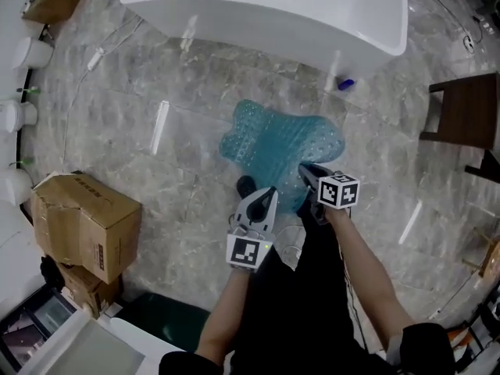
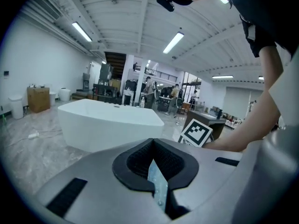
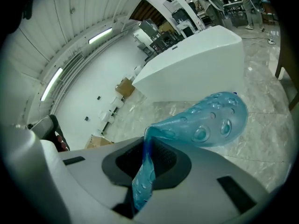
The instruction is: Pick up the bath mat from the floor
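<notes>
The translucent blue bath mat (image 1: 277, 143), studded with suction cups, hangs crumpled above the marble floor in front of the bathtub. My right gripper (image 1: 306, 170) is shut on the mat's near edge. In the right gripper view a fold of the mat (image 3: 205, 120) runs out from between the closed jaws of the right gripper (image 3: 145, 171) and bulges forward. My left gripper (image 1: 267, 196) sits at the mat's near left edge. In the left gripper view the left gripper (image 2: 156, 171) is shut, with a thin pale strip of mat (image 2: 158, 183) pinched between its jaws.
A white bathtub (image 1: 273, 6) stands just beyond the mat. Cardboard boxes (image 1: 86, 225) sit at the left, with white buckets (image 1: 31, 53) along the left wall. A dark wooden chair (image 1: 465, 112) is at the right. A small blue object (image 1: 345, 83) lies by the tub.
</notes>
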{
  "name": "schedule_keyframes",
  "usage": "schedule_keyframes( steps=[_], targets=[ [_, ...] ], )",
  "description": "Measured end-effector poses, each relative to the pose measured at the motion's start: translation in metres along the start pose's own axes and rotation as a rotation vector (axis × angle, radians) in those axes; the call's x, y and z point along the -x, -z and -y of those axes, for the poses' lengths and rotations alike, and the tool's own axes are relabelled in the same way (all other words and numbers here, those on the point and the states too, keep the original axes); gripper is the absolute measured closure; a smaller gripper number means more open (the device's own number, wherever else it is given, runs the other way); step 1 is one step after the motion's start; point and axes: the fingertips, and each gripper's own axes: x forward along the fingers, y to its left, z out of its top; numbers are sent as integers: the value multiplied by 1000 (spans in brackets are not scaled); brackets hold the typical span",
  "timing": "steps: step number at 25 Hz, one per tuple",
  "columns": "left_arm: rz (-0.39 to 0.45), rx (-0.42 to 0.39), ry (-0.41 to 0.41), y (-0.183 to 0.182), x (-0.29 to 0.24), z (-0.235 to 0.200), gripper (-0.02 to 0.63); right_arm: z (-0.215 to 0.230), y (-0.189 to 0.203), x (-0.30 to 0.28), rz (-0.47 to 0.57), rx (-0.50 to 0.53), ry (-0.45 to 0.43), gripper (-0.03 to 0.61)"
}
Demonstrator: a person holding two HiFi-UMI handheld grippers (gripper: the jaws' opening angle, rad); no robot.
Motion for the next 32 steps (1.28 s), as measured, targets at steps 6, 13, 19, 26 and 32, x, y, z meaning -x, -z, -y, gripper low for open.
schedule_keyframes(
  steps=[6, 13, 19, 26, 32],
  targets=[
    [-23, -51, -11, -51, 36, -23, 601, -61, -38, 33, 72, 54, -25, 543],
    [33, -87, 29, -108, 58, -34, 601, -137, -100, 76, 238, 122, -75, 543],
    [134, -129, 74, -166, 60, -32, 601, -178, -144, 120, 381, 145, -118, 543],
    [217, -206, 123, -237, 59, -36, 601, -262, -204, 180, 588, 303, -191, 543],
    [258, -250, 149, -285, 74, -28, 601, -305, -244, 240, 753, 460, -136, 543]
  ],
)
